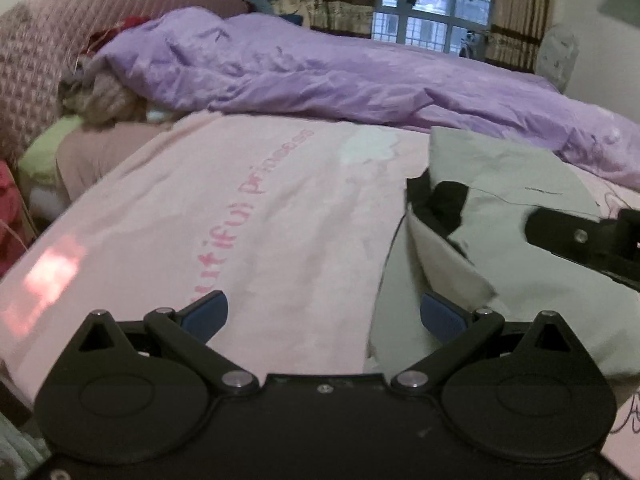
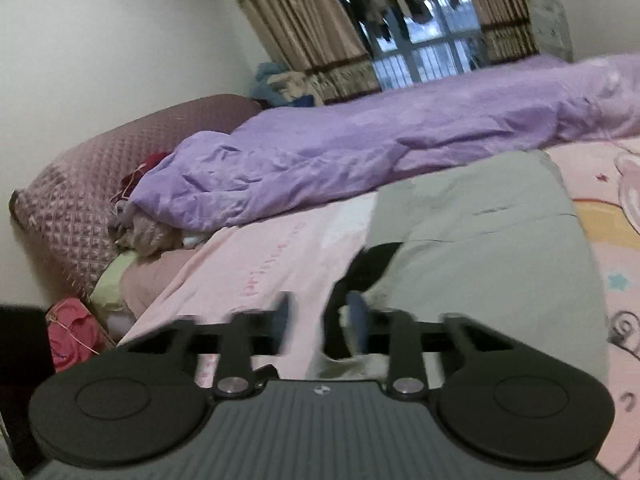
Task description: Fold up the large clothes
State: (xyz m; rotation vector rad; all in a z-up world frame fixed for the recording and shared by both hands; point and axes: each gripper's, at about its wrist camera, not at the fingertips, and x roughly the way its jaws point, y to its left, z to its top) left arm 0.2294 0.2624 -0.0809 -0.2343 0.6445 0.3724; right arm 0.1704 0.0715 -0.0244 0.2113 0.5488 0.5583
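A large grey-green garment (image 1: 520,184) with a black lining lies folded on the pink printed bedsheet (image 1: 240,220). In the left wrist view my left gripper (image 1: 324,314) hovers over the sheet, open wide with nothing between its blue pads; the garment's near edge sits just by the right-hand pad. The right gripper (image 1: 540,224) reaches in from the right above the garment. In the right wrist view, which is blurred, the right gripper (image 2: 320,318) stands narrowly open at the garment's (image 2: 480,240) near left corner. The black lining shows in the gap, and the pads do not press on it.
A rumpled purple duvet (image 1: 320,68) runs along the far side of the bed. A quilted mauve headboard (image 1: 40,48) and a heap of clothes stand at the left. Curtains and a window (image 1: 432,12) are behind. A pink bag (image 2: 72,332) sits beside the bed.
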